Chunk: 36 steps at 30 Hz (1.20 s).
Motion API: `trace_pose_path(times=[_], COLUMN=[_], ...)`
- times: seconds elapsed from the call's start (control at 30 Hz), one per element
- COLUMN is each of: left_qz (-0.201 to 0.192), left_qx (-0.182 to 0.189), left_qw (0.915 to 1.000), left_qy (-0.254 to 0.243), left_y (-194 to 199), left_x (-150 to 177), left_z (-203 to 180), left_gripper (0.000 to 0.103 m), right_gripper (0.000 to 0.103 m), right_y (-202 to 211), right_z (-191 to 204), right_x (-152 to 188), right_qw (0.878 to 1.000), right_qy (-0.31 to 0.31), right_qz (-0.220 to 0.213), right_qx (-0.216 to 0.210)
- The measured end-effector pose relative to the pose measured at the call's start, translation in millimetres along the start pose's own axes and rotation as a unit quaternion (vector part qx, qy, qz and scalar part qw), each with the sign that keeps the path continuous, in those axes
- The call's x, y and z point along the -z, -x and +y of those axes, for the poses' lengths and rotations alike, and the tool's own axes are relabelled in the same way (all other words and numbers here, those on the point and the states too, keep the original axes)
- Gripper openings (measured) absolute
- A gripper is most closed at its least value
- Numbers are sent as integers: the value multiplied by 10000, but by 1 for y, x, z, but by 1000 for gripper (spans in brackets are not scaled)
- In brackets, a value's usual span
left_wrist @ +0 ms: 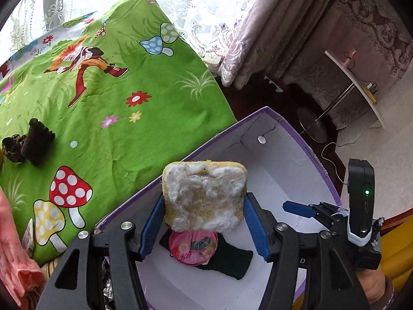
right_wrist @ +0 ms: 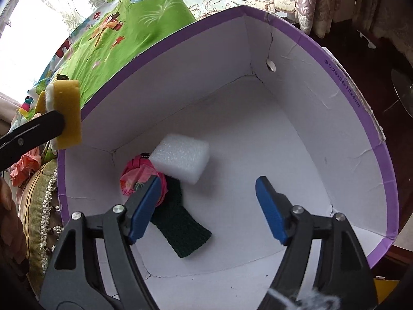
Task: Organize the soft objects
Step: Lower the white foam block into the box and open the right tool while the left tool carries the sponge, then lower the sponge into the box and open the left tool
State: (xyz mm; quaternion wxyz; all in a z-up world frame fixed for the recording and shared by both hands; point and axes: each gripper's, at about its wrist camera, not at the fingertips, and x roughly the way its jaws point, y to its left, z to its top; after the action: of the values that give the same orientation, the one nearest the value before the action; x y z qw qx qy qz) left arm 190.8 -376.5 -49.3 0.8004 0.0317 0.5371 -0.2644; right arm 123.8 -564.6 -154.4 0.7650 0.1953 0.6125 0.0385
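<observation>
My left gripper [left_wrist: 204, 222] is shut on a yellow sponge [left_wrist: 205, 196] with a white fuzzy face and holds it above the near edge of the purple-rimmed white box [left_wrist: 271, 160]. The sponge also shows in the right wrist view [right_wrist: 65, 113], just outside the box's left wall. My right gripper [right_wrist: 206, 209] is open and empty, inside the box [right_wrist: 361, 118]. On the box floor lie a white foam block [right_wrist: 180, 161], a pink cloth bundle [right_wrist: 136, 178] and a dark green knitted piece [right_wrist: 180, 230]. The bundle [left_wrist: 193, 248] and knit [left_wrist: 232, 261] also show under the sponge.
A green cartoon bedsheet [left_wrist: 116, 98] lies left of the box, with a dark brown soft item [left_wrist: 31, 142] on it. A pink cloth [left_wrist: 15, 258] is at the far left. A striped cushion [right_wrist: 38, 206] sits beside the box. A round side table [left_wrist: 356, 82] stands by the curtains.
</observation>
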Motion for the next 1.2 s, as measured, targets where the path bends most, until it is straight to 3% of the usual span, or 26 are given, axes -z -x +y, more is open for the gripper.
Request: trace_pose_path(times=[0.33,0.5,0.63,0.97,1.13,1.2], left_qz=[115,257,140,222,266,271], left_qx=[-164,-245,-296,-250,255,290], left_qw=[9998,9988,9982,9980,9933,9909], left_qy=[79,335,506,538,1093,1287], left_y=[-22,-29,-23,-20,-19,-17], left_x=[-11,-8,-6,-1,-2,-1], left_z=[-10,1,14,24,40,47], left_gripper=[62,73,83,87,87,87], right_gripper=[79,80,80,80,80,80], right_y=[12,14,12,-2,-20,-25], right_z=[-1,0,4,31,54,62], right_x=[-1,-3,-4,-12,-23,-28], right_qw=[9999,9998,9998,9980,9937,9930], right_qy=[94,98,149,581,988,1058], right_qz=[-136,-148,-117,74,315,352], right_qx=[37,27,9,224,418,384])
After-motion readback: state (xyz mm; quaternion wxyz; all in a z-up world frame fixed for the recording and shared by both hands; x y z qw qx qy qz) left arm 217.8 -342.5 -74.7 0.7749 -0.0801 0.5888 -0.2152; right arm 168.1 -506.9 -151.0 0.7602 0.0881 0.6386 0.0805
